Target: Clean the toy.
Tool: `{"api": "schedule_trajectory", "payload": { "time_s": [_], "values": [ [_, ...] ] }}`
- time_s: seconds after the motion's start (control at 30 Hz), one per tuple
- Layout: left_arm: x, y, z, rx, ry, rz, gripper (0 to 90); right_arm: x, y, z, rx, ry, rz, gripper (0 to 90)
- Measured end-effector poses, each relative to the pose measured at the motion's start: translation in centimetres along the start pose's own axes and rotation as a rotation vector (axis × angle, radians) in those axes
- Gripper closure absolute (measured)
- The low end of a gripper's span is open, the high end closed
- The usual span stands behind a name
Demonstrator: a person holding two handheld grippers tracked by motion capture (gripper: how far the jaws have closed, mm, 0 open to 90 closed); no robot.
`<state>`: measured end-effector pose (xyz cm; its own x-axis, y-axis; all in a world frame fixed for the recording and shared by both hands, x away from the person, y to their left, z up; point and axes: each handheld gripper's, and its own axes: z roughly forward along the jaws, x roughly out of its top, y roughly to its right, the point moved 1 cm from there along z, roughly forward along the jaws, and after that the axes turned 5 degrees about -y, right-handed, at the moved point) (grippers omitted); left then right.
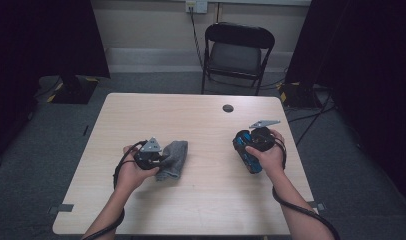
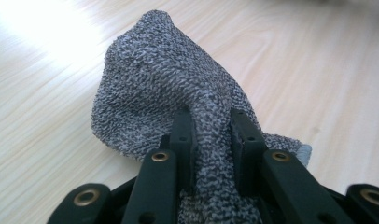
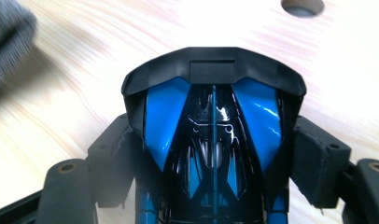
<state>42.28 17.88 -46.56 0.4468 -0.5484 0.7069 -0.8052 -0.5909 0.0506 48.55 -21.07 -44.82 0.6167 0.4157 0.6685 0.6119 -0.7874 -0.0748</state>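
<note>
Wooden table [image 1: 201, 120]: unlabelled grey cloth [image 2: 169, 88], blue toy car [image 3: 213, 140].

The sock [image 2: 150, 88] in my left gripper [image 2: 211, 135] is grey cloth, knitted and bumpy. The toy car [image 3: 213, 140] in my right gripper [image 3: 213, 154] is shiny blue and black plastic (light glints on it). My gripper jaws are dull black plastic with small brass-looking rings. The table [image 1: 191, 115] is pale wood, smooth, with thin lines in it
</note>
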Motion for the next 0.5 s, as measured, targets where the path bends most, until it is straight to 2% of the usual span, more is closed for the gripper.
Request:
{"api": "schedule_trajectory", "payload": {
  "time_s": [0.2, 0.33, 0.5],
  "values": [
    [-0.9, -1.4, -0.6, 0.033, 0.009, -0.041, 74.3, -0.8, 1.2, 0.1, -0.017, -0.025, 0.015, 25.4],
    [-1.1, -1.8, -0.7, 0.065, -0.011, -0.028, 74.3, -1.2, 1.8, 0.3, -0.025, -0.042, 0.020, 25.4],
    [-1.3, -2.3, -0.4, 0.074, -0.026, -0.030, 74.2, -1.6, 2.1, 0.6, -0.035, -0.052, 0.025, 25.4]
  ]
}}
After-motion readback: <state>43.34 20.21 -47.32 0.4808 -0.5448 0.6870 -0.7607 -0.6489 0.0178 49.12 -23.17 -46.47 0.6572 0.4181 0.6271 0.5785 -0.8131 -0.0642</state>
